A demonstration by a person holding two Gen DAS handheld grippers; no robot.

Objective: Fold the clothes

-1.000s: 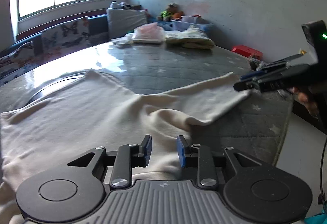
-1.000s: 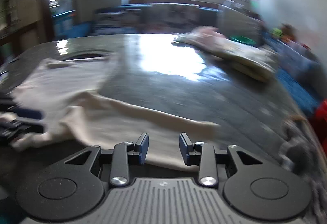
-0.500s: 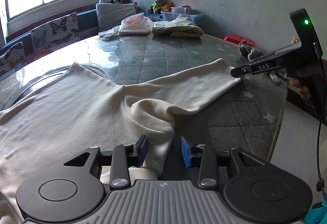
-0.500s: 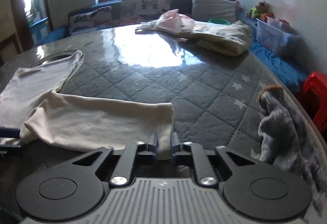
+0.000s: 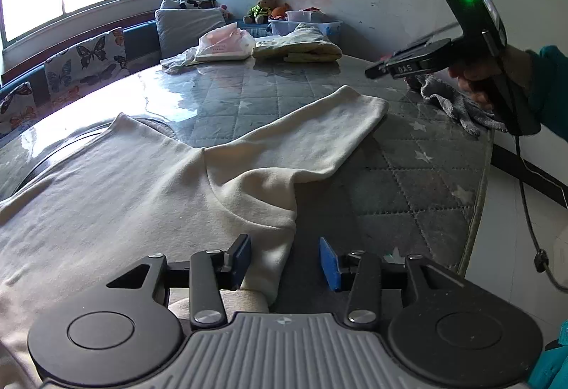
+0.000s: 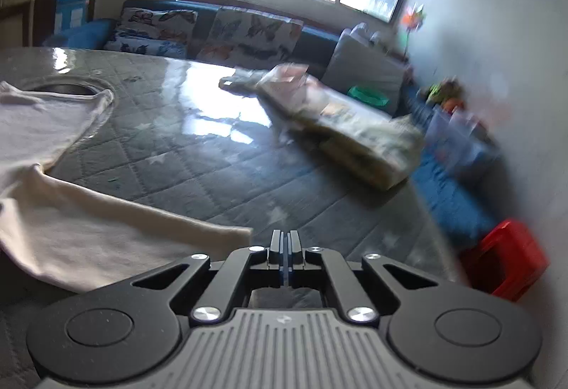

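A cream long-sleeved garment (image 5: 117, 190) lies spread on the grey quilted table (image 5: 408, 183). One sleeve (image 5: 319, 136) stretches toward the far right. My left gripper (image 5: 284, 263) is open low over the garment's near edge, and a fold of cream cloth lies between its blue pads without being pinched. A hand in a teal sleeve holds my right gripper (image 5: 371, 73) in the air beyond the sleeve's cuff. In the right wrist view the right gripper (image 6: 285, 247) is shut with nothing in it, and the cuff (image 6: 227, 236) lies just left of it.
A folded yellowish cloth (image 5: 298, 46) and a pink bag (image 5: 223, 41) sit at the table's far side. A grey rag (image 5: 458, 101) lies near the right edge. A red stool (image 6: 504, 257) stands on the floor. A sofa with butterfly cushions (image 6: 248, 33) runs under the window.
The right gripper went from open to shut, then lifted off the cuff with no cloth in it. The sleeve stayed flat on the table. The left gripper stayed open near the garment's edge.
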